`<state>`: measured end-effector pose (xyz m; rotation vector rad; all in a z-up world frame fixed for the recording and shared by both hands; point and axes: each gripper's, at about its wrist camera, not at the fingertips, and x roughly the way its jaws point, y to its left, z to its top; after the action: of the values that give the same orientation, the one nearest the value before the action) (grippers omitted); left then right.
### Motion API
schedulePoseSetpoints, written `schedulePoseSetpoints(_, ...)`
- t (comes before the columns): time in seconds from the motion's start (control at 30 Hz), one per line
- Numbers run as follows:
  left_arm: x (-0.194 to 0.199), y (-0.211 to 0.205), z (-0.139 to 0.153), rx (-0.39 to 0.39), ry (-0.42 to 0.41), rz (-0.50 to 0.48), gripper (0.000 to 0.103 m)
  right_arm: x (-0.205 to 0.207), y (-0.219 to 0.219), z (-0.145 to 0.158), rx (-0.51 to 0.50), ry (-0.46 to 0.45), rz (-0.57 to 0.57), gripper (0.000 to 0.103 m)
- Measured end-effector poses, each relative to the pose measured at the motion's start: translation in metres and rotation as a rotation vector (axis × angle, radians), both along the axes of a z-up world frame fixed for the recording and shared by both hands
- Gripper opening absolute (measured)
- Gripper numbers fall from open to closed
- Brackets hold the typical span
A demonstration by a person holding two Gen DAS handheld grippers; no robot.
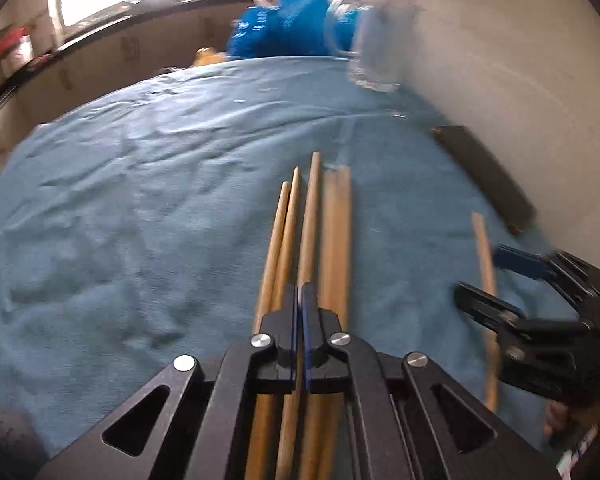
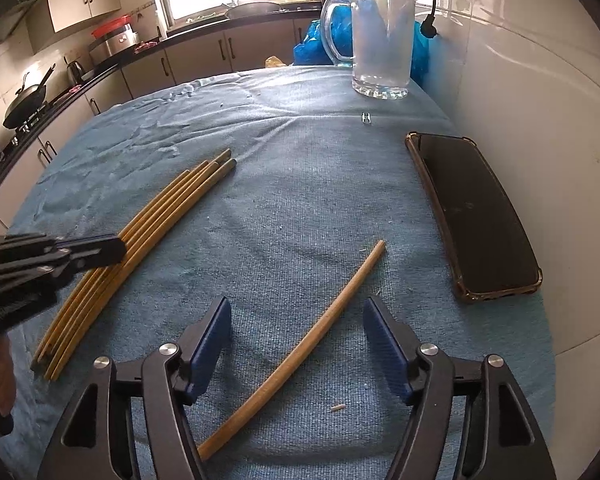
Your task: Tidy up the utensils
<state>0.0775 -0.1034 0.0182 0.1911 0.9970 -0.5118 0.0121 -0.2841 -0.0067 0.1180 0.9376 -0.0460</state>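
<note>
A bundle of several wooden chopsticks (image 2: 148,232) lies on the blue cloth (image 2: 300,160) at the left. My left gripper (image 2: 114,249) is shut, its tip resting on the bundle with nothing visibly between the pads. In the left wrist view the closed left gripper (image 1: 300,292) sits over the chopsticks (image 1: 312,220), which run away from the camera. A single chopstick (image 2: 324,320) lies apart on the cloth, slanting between the fingers of my right gripper (image 2: 296,312). That gripper is open and its pads do not touch the stick. The left wrist view shows the right gripper (image 1: 480,274) straddling this chopstick (image 1: 485,252).
A clear glass pitcher (image 2: 382,40) stands at the far end of the table, a blue plastic bag (image 2: 312,44) behind it. A black phone (image 2: 472,216) lies along the right edge by the white wall. Kitchen counters run along the left and back.
</note>
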Motion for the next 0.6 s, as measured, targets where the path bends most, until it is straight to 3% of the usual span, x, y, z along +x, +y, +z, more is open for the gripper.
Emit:
schedulePoseSetpoints(0.03, 0.007, 0.005, -0.003, 0.031, 0.019, 0.058, 0.003, 0.0, 0.0, 0.0, 0.001, 0.001, 0.0, 0.074)
schedulePoseSetpoints(0.13, 0.019, 0.037, -0.004, -0.051, 0.066, 0.164, 0.002, 0.0, -0.001, 0.001, 0.011, 0.003, -0.001, 0.074)
schedulePoseSetpoints(0.2, 0.019, 0.059, -0.002, -0.065, 0.068, 0.257, 0.002, -0.001, -0.002, 0.0, 0.019, -0.001, 0.003, 0.075)
schedulePoseSetpoints(0.27, 0.016, 0.072, 0.001, -0.083, 0.066, 0.285, 0.002, -0.001, -0.002, 0.0, 0.019, -0.007, 0.007, 0.076)
schedulePoseSetpoints(0.4, 0.002, 0.068, 0.016, -0.12, 0.034, 0.242, 0.002, 0.0, 0.0, -0.001, 0.013, -0.015, 0.018, 0.081)
schedulePoseSetpoints(0.5, -0.006, 0.045, 0.025, -0.128, 0.021, 0.145, 0.005, 0.0, 0.002, -0.002, -0.001, -0.018, 0.02, 0.081)
schedulePoseSetpoints(0.6, -0.007, 0.018, 0.016, -0.059, 0.017, 0.067, 0.005, 0.0, 0.001, -0.001, 0.013, -0.019, 0.017, 0.081)
